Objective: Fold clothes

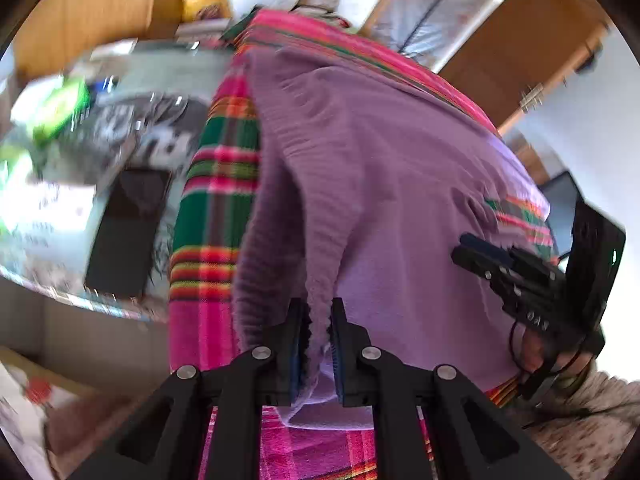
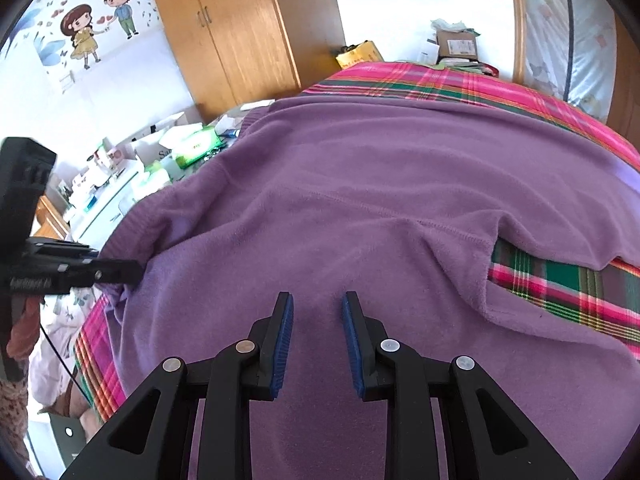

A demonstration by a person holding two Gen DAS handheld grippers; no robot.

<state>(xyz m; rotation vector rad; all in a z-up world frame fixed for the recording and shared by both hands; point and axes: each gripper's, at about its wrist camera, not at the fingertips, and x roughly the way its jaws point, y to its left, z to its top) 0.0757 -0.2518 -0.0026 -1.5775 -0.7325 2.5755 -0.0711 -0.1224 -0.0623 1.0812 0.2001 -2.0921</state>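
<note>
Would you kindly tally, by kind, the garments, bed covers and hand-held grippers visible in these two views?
Purple fleece garment: 1
Pink, green and orange plaid bed cover: 1
Black hand-held grippers with blue pads: 2, the left hand-held gripper pinching a fold of the fleece, the right hand-held gripper open above it
Total: 4

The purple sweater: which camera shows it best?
The right wrist view: the purple sweater lies spread over the plaid blanket, sharp and nearly whole. The left wrist view is blurred, showing mostly one pinched fold in the left claw.
</note>
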